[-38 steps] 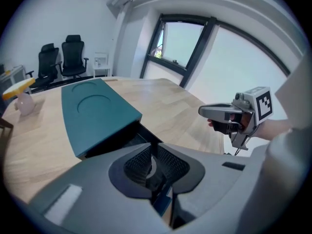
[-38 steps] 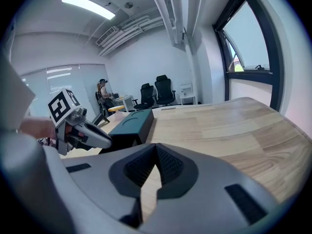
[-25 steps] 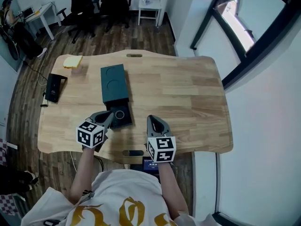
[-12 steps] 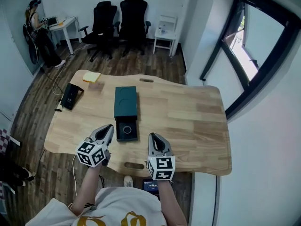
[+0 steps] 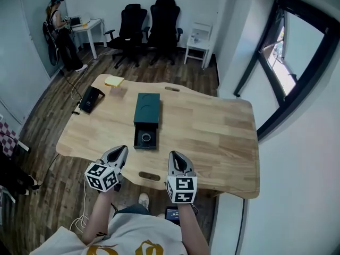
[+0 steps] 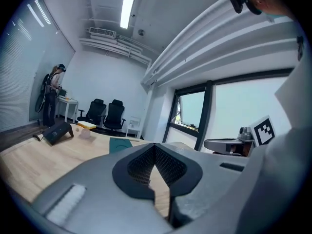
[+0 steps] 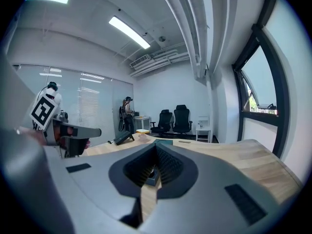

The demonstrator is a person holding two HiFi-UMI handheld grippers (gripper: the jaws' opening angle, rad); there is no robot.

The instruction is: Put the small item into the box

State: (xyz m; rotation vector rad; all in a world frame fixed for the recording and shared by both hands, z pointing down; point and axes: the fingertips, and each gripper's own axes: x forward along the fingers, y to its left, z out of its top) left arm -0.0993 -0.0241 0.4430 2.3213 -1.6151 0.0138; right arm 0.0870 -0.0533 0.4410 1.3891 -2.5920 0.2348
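as head view alone shows, ring (image 5: 146,138) in box (image 5: 147,106)

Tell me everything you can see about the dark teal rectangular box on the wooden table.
The dark teal rectangular box lies flat on the wooden table, its long side running away from the person. Its top looks matte. At the near end a black tray is slid out, holding a small round item. The left gripper and right gripper are clear of it.
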